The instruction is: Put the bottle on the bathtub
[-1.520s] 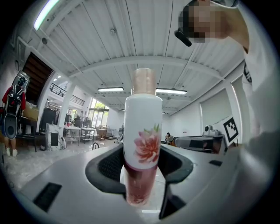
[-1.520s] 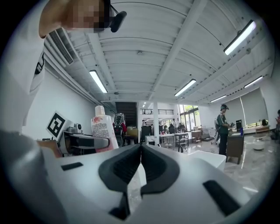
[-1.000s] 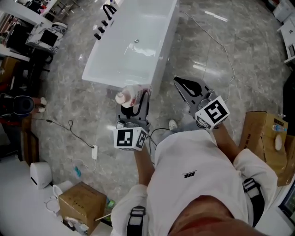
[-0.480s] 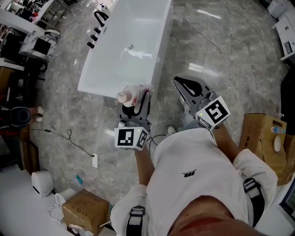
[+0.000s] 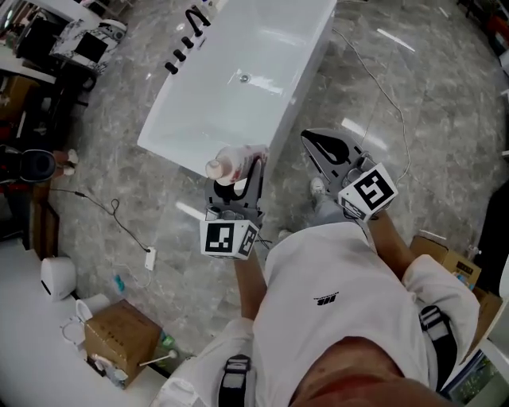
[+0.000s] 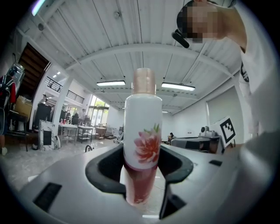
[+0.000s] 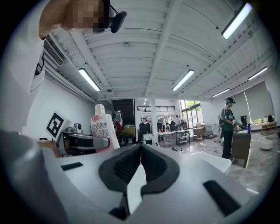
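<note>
A white bottle [image 5: 231, 165] with a pink flower print and a tan cap [image 6: 141, 131] stands upright between the jaws of my left gripper [image 5: 239, 181], which is shut on its lower body [image 6: 141, 173]. In the head view it hangs just at the near end of the white bathtub [image 5: 290, 48]. My right gripper [image 5: 328, 149] is level beside it to the right, over the floor, jaws shut with nothing between them [image 7: 141, 153]. From the right gripper view the bottle [image 7: 103, 127] shows at the left and the bathtub's rim [image 7: 216, 161] at the right.
A black faucet [image 5: 191, 20] stands on the tub's left rim. A cable [image 5: 382, 87] runs over the marble floor to the right. Cardboard boxes sit at the bottom left [image 5: 119, 342] and right [image 5: 447, 258]. A person [image 7: 227, 127] stands far off.
The wearer has walked on and both grippers travelled along, the bottle still held. The tub's near end now lies right by the bottle, and the boxes have slid outward in the view.
</note>
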Motion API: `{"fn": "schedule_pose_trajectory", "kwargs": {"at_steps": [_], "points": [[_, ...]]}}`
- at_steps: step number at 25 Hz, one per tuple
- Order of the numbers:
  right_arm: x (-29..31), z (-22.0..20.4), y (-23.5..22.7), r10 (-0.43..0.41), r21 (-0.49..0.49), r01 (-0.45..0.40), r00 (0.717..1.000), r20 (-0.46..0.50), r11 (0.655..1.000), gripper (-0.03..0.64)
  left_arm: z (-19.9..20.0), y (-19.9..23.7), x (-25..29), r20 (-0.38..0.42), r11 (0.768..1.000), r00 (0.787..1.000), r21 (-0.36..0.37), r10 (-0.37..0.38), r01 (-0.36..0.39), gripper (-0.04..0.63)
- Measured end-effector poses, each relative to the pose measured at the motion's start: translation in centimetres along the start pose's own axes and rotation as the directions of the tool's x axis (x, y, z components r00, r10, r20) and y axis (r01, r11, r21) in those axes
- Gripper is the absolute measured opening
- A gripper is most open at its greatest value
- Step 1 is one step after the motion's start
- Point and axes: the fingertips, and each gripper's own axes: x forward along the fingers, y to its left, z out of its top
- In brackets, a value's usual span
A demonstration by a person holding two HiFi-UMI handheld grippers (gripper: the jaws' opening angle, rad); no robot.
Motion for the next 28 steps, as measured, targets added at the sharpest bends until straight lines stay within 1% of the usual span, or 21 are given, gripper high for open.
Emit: {"fn": "schedule_pose_trajectory", "kwargs": {"at_steps": [5,9,14,19,22,26,28], "points": [[1.8,0.4,-5.6,0.066,0.013,-0.066,0.998,-0.005,0.998,-0.005,0.6,0.1,5.3,-0.004,0.998,0.998,-0.002,0.066,-0.066,0.221],[3.4,0.2,-8.5,0.133,0.022,-0.133,0.991,-0.007,0.991,-0.005,0.6,0.5,7.7,-0.009,0.991,0.991,-0.004,0.135,-0.135,0.221],[5.5,0.2,-11.9,0.181,0.021,-0.18,0.984,0.0,0.983,-0.005,0.8,1.2,11.1,-0.006,0.984,0.984,-0.001,0.178,-0.178,0.221],[10.9,1.2,-13.1,0.254,0.028,-0.253,0.967,-0.022,0.967,-0.005,2.3,5.1,13.1,-0.01,0.973,0.973,-0.013,0.231,-0.231,0.221],[12.9,0.7,-12.5,0.288,0.009,-0.288,0.957,-0.016,0.958,-0.005,1.7,6.7,13.2,-0.002,0.966,0.967,-0.014,0.257,-0.257,0.221],[15.6,0.2,-12.0,0.331,-0.041,-0.332,0.943,-0.023,0.942,-0.005,0.8,9.3,13.7,0.01,0.957,0.957,-0.026,0.289,-0.289,0.221],[16.9,-0.5,-12.0,0.345,-0.047,-0.347,0.938,-0.03,0.937,-0.005,0.3,10.4,13.9,0.02,0.953,0.953,-0.029,0.301,-0.3,0.221]]}}
